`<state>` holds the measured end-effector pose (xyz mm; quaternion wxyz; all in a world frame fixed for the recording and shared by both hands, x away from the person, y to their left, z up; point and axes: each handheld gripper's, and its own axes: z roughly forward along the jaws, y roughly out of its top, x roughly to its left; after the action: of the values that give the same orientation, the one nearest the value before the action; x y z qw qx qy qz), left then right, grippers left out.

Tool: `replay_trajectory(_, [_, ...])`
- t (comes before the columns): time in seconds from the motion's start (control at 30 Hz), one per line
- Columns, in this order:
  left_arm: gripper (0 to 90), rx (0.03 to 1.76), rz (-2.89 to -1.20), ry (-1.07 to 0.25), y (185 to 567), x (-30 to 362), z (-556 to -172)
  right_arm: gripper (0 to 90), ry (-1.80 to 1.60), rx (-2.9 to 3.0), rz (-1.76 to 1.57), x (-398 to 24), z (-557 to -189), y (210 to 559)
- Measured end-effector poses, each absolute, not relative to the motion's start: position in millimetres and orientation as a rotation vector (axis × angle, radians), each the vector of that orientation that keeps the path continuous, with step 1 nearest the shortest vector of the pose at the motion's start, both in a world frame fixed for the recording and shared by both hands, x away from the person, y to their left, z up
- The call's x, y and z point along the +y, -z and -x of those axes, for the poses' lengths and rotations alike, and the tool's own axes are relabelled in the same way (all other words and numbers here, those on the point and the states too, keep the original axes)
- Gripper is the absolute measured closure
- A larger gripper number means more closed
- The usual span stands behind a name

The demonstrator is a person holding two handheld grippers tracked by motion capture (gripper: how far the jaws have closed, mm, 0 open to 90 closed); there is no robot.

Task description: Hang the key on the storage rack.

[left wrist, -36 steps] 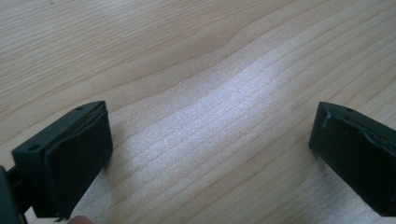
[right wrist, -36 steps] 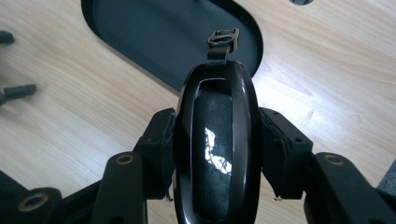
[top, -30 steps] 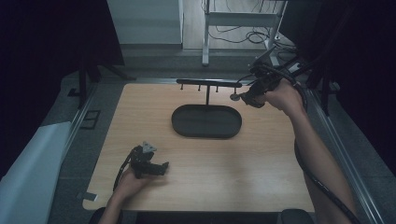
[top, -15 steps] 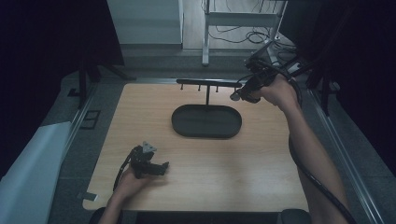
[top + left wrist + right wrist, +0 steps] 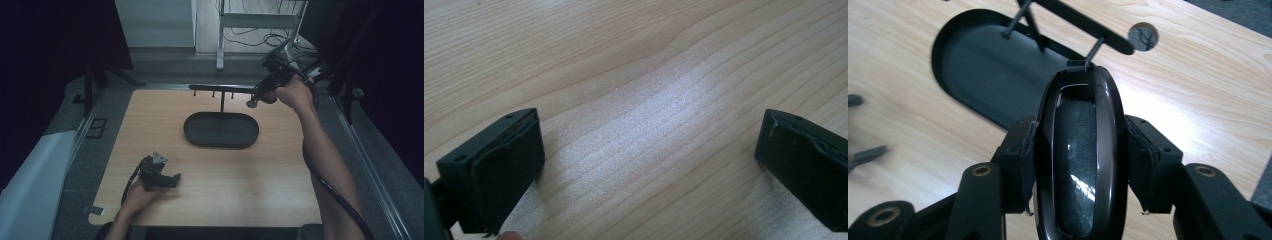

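so: r tongs (image 5: pixel 1078 165) clamped on dark oval handle (image 5: pixel 1077 150) at rack hook (image 5: pixel 1093 50); l tongs (image 5: pixel 649 165) apart.

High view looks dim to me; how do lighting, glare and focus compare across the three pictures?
High view: dim, dark surroundings, table evenly lit. Left gripper view: pale glare band on the wood, jaws soft. Right gripper view: bright, highlights on the glossy dark oval object clamped in the right gripper, left edge blurred.

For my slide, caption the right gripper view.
Right gripper clamps a dark utensil at the rack's hook, above the tray.
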<state>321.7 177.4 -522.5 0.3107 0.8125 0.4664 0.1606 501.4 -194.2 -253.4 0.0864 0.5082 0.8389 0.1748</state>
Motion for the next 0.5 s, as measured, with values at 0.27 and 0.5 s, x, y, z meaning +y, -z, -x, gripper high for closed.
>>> replay_trajectory(0.27, [0.0, 1.232, -2.146, -0.422, 522, 177, -322, 49.4, -0.491, 2.443, -1.573, -209, -510, 267])
replay_trajectory(0.5, [0.0, 1.232, -2.146, -0.422, 522, 177, -322, 49.4, -0.477, 2.436, -1.587, -216, -512, 278])
